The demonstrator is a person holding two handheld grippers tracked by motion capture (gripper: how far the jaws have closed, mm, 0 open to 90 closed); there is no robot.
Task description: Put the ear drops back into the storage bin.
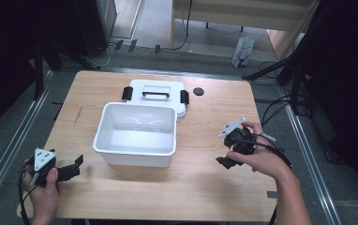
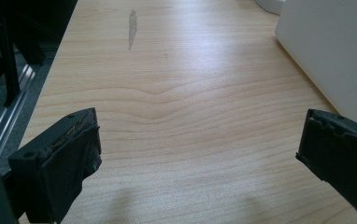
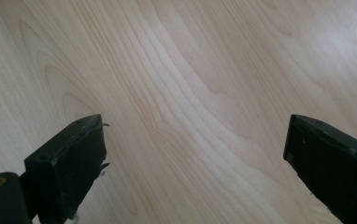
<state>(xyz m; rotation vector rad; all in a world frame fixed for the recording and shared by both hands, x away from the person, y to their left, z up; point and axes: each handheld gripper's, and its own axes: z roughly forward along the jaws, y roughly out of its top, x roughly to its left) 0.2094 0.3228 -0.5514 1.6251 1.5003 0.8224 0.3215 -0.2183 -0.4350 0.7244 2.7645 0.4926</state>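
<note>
Nearest the person, the left gripper [image 1: 71, 168] rests low over the wooden table [image 1: 205, 187] at its front-left corner, held in the left hand [image 1: 43, 187]; in the left gripper view its jaws stand wide apart with bare wood between them and nothing gripped. Across the front, the right gripper [image 1: 225, 161] sits in the right hand [image 1: 261, 157], tilted down toward the tabletop; in the right gripper view its jaws likewise stand wide, empty, over plain wood grain. Between the two, slightly farther back, stands the white plastic box [image 1: 135, 154]: rectangular, open-topped, with a rolled rim, clean walls and an empty interior. It sits upright at the table's middle, nearer the left gripper than the right, touching neither. Directly behind it lies the white lid [image 1: 156, 86], flat, bearing a black handle and two black side latches, its front edge hidden by the box. Beyond, a small black round disc [image 1: 197, 91] lies on the wood, just right of the lid.
</note>
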